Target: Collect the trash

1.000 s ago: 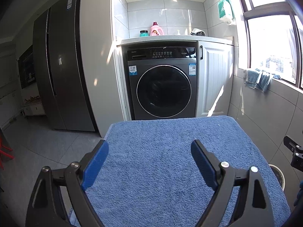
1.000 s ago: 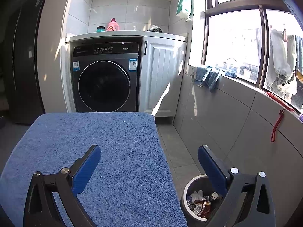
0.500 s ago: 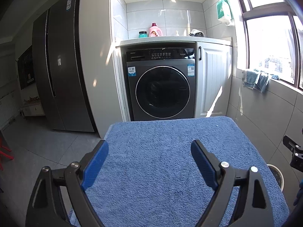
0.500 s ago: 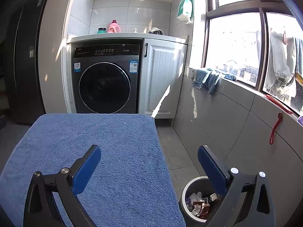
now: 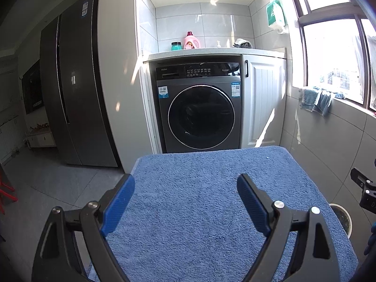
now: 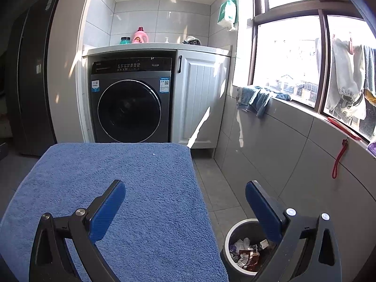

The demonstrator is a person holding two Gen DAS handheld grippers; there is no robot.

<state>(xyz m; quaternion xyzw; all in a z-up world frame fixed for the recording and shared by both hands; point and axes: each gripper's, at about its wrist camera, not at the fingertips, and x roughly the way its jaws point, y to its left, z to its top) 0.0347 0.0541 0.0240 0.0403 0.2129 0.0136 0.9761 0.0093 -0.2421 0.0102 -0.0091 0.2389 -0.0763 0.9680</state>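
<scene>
A round trash bin [image 6: 231, 232] stands on the floor to the right of the table and holds several crumpled wrappers [image 6: 244, 252]; its rim also shows in the left wrist view [image 5: 342, 212]. My left gripper [image 5: 185, 189] is open and empty above the blue towel [image 5: 199, 202] that covers the table. My right gripper [image 6: 185, 196] is open and empty over the towel's right edge [image 6: 150, 188], its right finger above the bin. I see no loose trash on the towel. Part of the right gripper's body [image 5: 364, 190] shows at the right edge of the left wrist view.
A dark washing machine [image 5: 199, 110] sits under a counter straight ahead, with a white cabinet door [image 5: 263, 98] to its right. A tall dark fridge [image 5: 72, 82] stands at the left. A tiled wall and window sill with blue cloths [image 6: 256, 98] run along the right.
Both views have tilted slightly, so the room sits a little lower in the frames. Both grippers stay open and empty above the towel.
</scene>
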